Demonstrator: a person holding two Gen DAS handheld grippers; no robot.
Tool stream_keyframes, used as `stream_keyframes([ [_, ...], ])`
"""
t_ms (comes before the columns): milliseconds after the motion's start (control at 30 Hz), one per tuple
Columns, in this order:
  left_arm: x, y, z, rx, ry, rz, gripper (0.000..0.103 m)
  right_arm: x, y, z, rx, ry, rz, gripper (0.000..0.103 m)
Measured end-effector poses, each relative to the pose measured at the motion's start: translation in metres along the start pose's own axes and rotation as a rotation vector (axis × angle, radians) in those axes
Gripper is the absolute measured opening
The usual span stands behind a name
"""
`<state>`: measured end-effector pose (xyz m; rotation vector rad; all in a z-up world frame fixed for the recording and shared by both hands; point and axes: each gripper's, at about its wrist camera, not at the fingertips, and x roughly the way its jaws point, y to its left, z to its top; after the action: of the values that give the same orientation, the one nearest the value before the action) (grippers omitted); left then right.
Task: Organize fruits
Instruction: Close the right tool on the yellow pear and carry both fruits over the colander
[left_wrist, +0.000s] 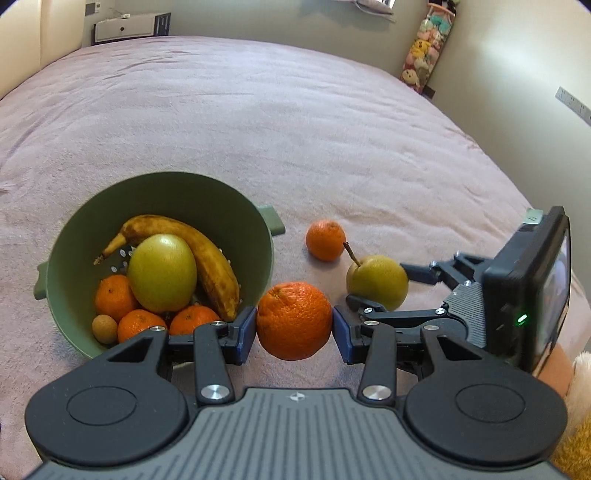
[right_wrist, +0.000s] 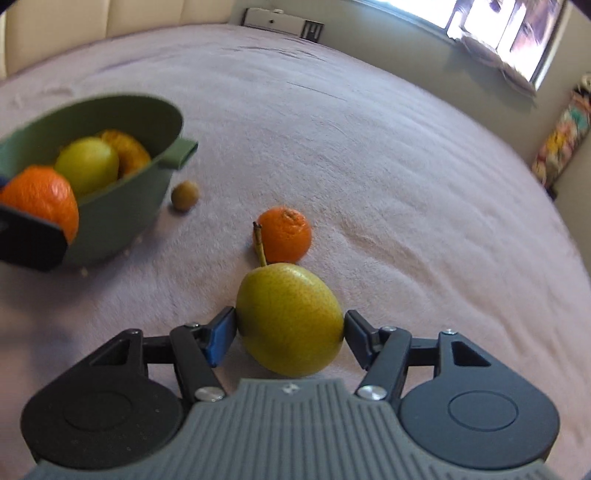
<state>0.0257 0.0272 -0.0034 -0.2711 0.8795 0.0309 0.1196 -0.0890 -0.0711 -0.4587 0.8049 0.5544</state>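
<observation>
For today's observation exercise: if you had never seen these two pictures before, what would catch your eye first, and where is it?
First, the big round orange clamped in the left hand-held gripper, beside the green plastic colander bowl already piled with a spotted yellow banana and other fruit. Next, the yellow-green stemmed pear on the pink blanket, squeezed by the right hand-held gripper. A small loose mandarin lies just beyond it.
</observation>
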Motion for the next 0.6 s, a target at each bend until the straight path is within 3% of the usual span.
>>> stream_keyframes([
  [267,-0.014,0.022,0.012,-0.066,-0.033,0.051,0.050,-0.036,0.002,0.025,0.158,-0.081,0.136,0.061],
  [467,-0.022,0.050,0.022,-0.127,-0.053,0.131,0.049,-0.074,0.024,0.052,0.135,-0.188,0.212,0.061],
  [600,-0.023,0.068,0.027,-0.151,-0.058,0.201,0.049,-0.077,0.045,0.065,0.106,-0.202,0.255,0.061],
])
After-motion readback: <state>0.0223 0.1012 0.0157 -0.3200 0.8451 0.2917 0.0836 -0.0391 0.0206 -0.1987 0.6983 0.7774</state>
